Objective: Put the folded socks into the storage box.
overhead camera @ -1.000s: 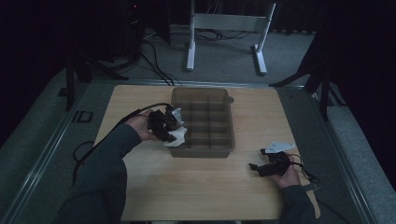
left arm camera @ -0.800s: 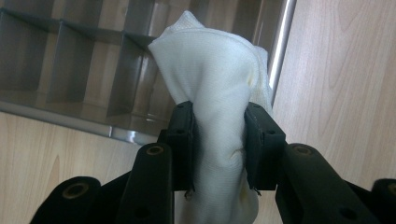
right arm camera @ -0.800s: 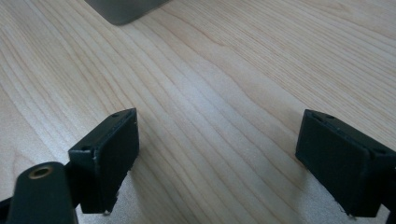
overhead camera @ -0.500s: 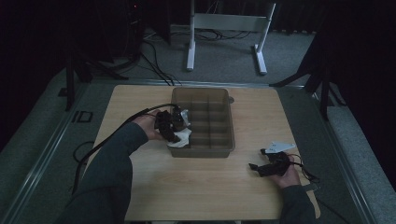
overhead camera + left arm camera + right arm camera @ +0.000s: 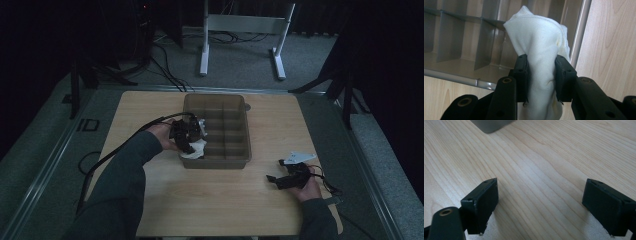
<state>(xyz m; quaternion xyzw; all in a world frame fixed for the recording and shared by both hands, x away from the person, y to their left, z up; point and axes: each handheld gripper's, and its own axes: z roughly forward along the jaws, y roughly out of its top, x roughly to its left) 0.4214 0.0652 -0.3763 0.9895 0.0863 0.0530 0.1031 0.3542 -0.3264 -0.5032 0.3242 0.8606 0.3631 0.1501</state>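
Two grippers: left gripper (image 5: 541, 75) clamps the white knitted cloth (image 5: 541, 47) over the grey compartmented plastic tray (image 5: 235, 150); right gripper (image 5: 549, 205) gapes wide above the wooden worktop (image 5: 544, 157).

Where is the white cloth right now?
The cloth is clamped in the left claw, over the tray's near-left corner.

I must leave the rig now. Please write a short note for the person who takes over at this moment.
Left gripper: shut on the white cloth, held over the near left corner of the divided tray.
Right gripper: open, holding nothing, low over the bare table to the right of the tray.
Done: cloth picked up and brought to the tray.
Left: lower the cloth into a compartment, probably the near left one, and release it.
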